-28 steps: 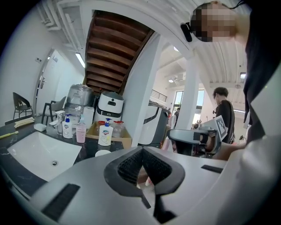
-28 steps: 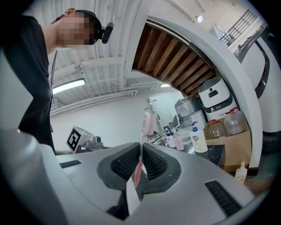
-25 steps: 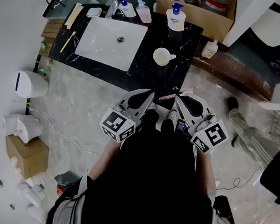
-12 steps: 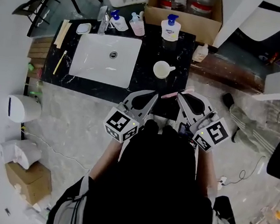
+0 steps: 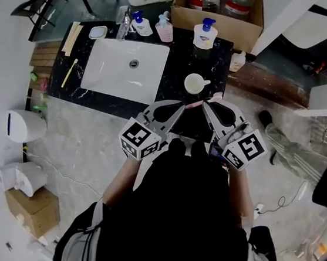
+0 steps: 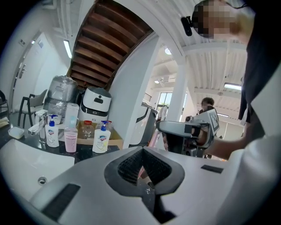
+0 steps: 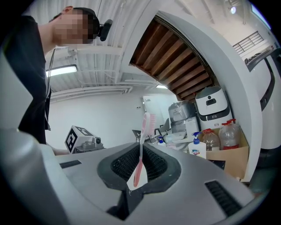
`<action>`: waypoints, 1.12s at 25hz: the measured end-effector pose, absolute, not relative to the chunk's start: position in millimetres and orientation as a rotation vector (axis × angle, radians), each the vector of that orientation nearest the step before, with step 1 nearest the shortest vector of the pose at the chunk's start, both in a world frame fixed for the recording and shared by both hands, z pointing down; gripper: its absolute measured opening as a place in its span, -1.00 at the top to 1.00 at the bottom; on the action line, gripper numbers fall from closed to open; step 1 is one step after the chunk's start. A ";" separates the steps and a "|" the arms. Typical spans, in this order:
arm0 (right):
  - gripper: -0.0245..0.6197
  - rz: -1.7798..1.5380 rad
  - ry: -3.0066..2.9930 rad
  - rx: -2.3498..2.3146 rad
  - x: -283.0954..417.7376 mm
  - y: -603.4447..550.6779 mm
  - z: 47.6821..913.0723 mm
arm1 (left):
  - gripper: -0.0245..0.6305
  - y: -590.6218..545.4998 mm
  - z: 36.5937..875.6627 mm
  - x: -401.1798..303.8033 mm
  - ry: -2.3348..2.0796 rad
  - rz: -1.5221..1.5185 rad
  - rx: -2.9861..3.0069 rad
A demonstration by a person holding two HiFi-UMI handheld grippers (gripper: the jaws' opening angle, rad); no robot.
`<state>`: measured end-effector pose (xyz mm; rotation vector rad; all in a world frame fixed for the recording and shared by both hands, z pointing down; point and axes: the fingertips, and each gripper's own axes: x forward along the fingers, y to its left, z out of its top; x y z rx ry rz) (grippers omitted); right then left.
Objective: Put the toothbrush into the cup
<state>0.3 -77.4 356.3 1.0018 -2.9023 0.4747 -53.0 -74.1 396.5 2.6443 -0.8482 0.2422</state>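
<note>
Your head camera looks steeply down over your chest onto the counter point(image 5: 176, 75) and sink point(image 5: 124, 69). The cameras on your left gripper point(image 5: 180, 105) and right gripper point(image 5: 206, 104) sit close behind the jaws, looking along them and upward. All three views share the soap bottles point(image 5: 203, 34).

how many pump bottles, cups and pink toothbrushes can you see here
pump bottles: 3
cup: 1
pink toothbrush: 1
total: 5
</note>
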 end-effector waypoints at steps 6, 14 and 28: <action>0.82 0.491 -2.907 0.985 6.7 -95.2 363.5 | 0.90 -79.5 408.3 -45.8 -0.850 0.252 2.598; 0.82 0.525 -2.896 0.987 13.6 -129.6 380.3 | 0.90 -87.0 430.9 -29.6 -0.801 0.304 2.557; 0.82 0.681 -2.791 0.984 7.8 -174.6 439.8 | 0.90 -105.2 472.9 -23.9 -0.753 0.368 2.462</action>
